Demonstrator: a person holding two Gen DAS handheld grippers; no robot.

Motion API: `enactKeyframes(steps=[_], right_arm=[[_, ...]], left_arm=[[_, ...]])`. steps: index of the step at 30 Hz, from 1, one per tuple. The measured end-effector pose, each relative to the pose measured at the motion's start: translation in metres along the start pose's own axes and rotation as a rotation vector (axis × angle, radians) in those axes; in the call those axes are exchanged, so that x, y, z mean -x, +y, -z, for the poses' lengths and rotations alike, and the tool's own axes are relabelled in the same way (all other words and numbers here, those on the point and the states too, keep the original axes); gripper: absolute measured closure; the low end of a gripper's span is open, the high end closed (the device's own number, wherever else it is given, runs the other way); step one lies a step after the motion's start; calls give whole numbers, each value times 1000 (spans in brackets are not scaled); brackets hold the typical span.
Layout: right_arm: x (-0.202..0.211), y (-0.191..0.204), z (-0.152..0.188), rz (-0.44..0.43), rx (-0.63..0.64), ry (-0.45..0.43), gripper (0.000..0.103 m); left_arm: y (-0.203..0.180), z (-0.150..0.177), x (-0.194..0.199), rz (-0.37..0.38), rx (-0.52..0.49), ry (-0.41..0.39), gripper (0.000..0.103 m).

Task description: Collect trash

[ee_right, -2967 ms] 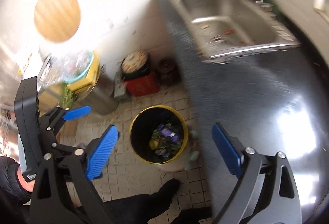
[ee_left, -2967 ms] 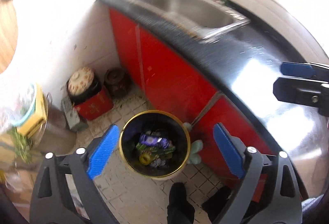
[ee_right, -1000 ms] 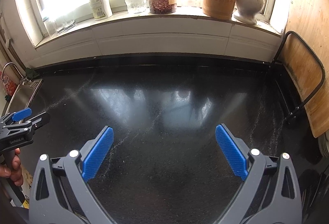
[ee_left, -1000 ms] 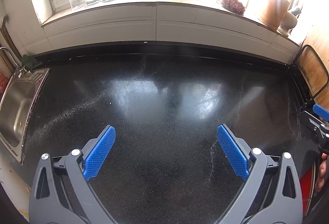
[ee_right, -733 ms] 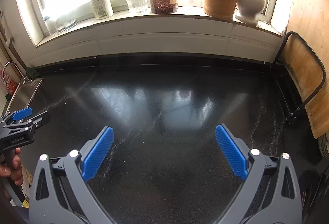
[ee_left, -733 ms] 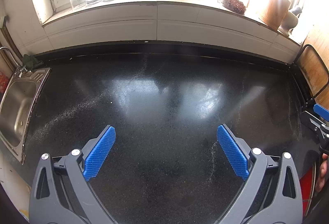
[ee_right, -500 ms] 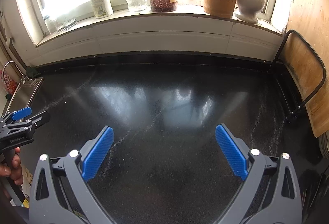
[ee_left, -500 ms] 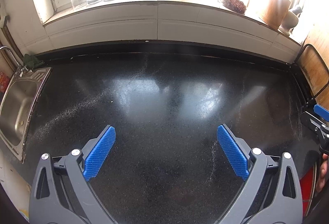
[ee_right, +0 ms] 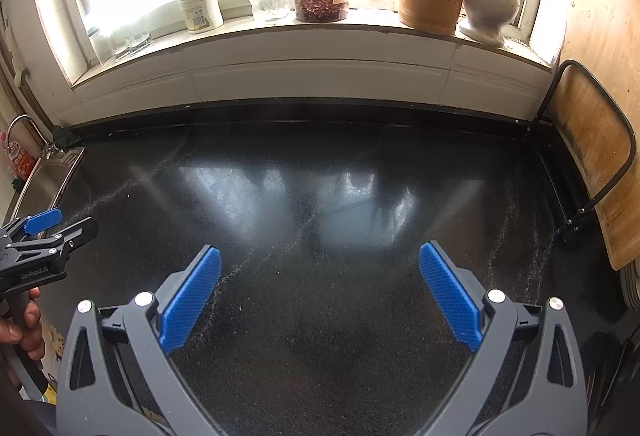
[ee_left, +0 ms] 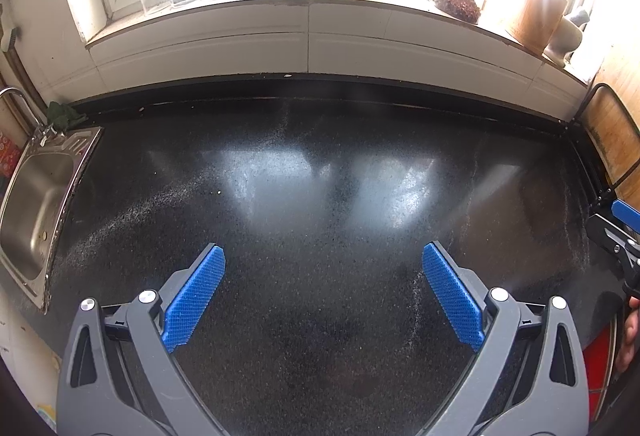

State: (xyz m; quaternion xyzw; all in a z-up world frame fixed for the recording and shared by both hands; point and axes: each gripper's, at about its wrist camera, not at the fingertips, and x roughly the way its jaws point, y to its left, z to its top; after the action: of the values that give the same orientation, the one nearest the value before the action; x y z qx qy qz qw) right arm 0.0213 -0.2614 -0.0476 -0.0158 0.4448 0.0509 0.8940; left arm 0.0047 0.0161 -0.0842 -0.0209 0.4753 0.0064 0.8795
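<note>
Tongs, left (ee_left: 323, 288) and right (ee_right: 319, 288), gape empty; we see no trash left on the speckled black stone worktop (ee_left: 320, 171).

Home kitchen: black countertop (ee_left: 320, 195), steel sink (ee_left: 36, 203), windowsill jars (ee_right: 320, 1).

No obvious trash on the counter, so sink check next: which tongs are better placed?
Left, probably: left tongs hang open nearest the sink; right tongs sit farther along the counter, also open.

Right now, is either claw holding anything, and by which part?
Nothing is held. The left claw and right claw are both open over the black countertop.
</note>
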Motion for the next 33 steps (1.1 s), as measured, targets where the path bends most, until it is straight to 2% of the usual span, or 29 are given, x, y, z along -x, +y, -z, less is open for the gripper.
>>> enactKeyframes(steps=[24, 33], right_arm=[[0, -3, -1, -10, 9, -4, 7], [0, -3, 0, -13, 17, 1, 7]], left_arm=[[-3, 2, 3, -3, 1, -4, 7], [-3, 2, 3, -12, -6, 19, 7]])
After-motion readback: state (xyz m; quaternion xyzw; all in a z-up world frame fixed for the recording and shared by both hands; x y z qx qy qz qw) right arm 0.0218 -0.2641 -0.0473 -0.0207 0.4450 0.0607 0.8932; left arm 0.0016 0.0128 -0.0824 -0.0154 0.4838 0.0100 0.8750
